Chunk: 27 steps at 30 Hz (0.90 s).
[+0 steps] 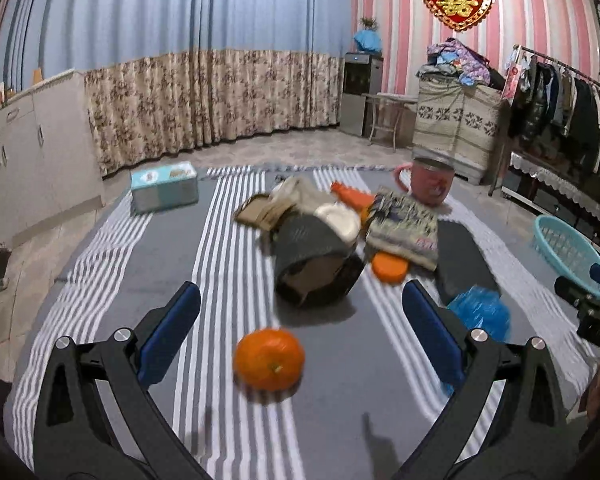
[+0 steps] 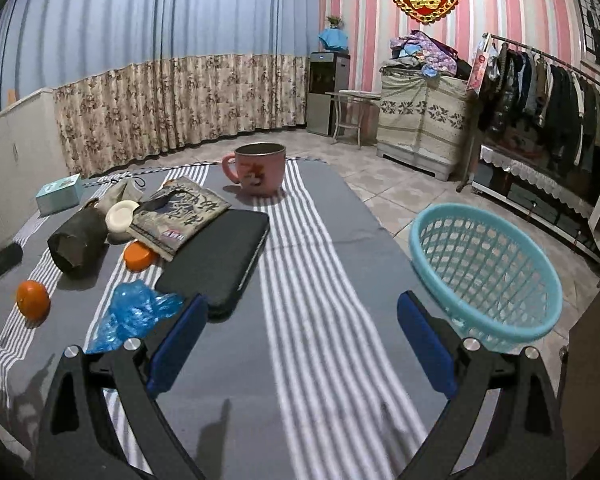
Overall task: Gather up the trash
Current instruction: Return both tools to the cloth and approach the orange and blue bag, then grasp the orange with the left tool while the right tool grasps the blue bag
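Nothing looked collected yet: the turquoise basket at the counter's right edge stood empty, and the crumpled blue plastic bag, the orange and the orange lid lay loose on the striped cloth. Both the left gripper and the right gripper were spread wide, holding nothing. The orange sat between the left jaws, just ahead, while the blue bag lay just beside the right gripper's left jaw.

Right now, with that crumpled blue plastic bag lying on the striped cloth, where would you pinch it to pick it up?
I'd probably pinch the blue plastic bag on its raised, bunched hump, coming from above with the right gripper, whose fingers are open. The bag lies flat and loose, so its thin edges offer little to grab. The black case sits close beside it, so approach from the near side.
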### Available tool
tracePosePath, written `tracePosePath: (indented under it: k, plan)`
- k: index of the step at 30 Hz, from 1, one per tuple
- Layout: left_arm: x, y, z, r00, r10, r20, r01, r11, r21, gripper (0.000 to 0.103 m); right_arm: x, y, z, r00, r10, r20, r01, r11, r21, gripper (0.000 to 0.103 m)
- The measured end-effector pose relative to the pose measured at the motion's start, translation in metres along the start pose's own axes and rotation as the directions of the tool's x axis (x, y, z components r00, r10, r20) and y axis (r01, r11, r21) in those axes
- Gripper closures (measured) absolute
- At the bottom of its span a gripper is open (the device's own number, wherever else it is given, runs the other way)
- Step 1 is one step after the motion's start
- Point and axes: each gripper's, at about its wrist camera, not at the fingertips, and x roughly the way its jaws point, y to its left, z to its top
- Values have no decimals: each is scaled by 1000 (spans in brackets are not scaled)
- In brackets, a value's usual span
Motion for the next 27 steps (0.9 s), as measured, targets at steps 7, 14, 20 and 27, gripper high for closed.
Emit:
tracePosePath:
  k: [7,14,20,27]
  plan:
    - [21,9,-16,996,-10,-90,9,1000,-16,6,6,18,-13,1000,-4,-23,3,999,-32,9]
    - [41,12,-20,985,-25,-172,19,999,-41,18,12,25,-15,999,16,-46,-18,999,-40,9]
    - [54,12,-22,969,-52,-242,43,998,-43,49,9,35,-15,998,33,-45,-36,998,-60,9]
    - [49,11,-16,976,-51,-214,55,998,9,67,2,54,-10,996,75,-39,-78,993,-92,9]
